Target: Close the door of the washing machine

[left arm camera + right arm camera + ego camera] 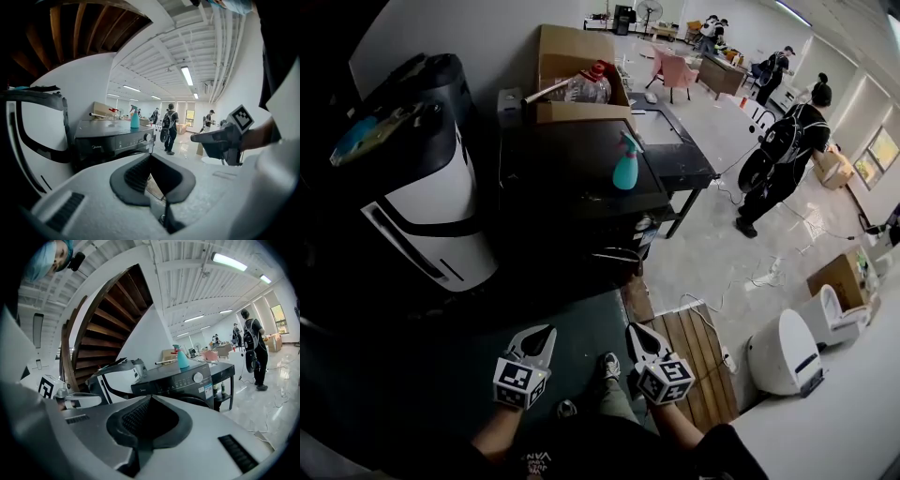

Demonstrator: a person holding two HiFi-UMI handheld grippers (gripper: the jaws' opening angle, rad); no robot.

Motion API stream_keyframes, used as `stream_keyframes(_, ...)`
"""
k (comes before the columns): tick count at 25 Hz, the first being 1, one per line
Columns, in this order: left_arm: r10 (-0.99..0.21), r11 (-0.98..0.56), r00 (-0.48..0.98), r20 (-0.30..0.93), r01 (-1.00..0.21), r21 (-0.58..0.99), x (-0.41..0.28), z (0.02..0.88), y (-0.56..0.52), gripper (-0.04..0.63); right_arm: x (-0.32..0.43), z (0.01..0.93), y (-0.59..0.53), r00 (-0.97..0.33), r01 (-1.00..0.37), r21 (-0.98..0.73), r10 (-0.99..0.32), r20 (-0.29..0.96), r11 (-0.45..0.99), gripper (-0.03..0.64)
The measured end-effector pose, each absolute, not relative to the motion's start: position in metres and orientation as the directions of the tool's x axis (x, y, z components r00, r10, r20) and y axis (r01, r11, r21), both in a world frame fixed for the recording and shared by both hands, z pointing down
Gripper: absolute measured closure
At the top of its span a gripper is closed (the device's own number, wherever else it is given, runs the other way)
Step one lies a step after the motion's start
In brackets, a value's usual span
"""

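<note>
The dark front-loading washing machine (581,178) stands ahead of me, and a teal spray bottle (625,161) rests on its top. Both grippers hover low in the head view, well short of the machine. My left gripper (542,336) is shut with nothing in it, and so is my right gripper (636,336) beside it. In the left gripper view, the shut jaws (151,158) point toward the machine (112,138), with the right gripper (208,138) off to the side. The right gripper view shows the machine's control panel (178,378) and part of its round door (199,401). Whether the door is ajar I cannot tell.
A white and black appliance (422,187) stands left of the machine. Behind it is a cardboard box (577,75) with a plastic bottle, and to its right a black table (675,155). A wooden pallet (694,356), white units (783,352) and a person with a backpack (783,159) occupy the right.
</note>
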State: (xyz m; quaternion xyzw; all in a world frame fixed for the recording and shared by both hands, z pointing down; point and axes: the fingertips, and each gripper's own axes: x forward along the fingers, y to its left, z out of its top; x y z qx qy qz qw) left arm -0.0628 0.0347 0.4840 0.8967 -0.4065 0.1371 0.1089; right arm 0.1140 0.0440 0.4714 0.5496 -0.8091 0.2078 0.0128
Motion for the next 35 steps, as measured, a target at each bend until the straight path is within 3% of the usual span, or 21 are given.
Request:
stream_keyframes(12, -0.734, -0.625, 0.624, 0.268, -0.775, 0.091, -0.096, 0.47, 0.08, 0.584, 0.093, 0.458, 0.095, -0.372, -0.908, -0.299, -0.894, 0.25, 0.294, 0.618)
stream_keyframes(35, -0.73, -0.626, 0.631, 0.262, -0.772, 0.111, -0.103, 0.47, 0.1, 0.584, 0.093, 0.454, 0.107, -0.353, -0.91, -0.306, -0.908, 0.225, 0.278, 0.62)
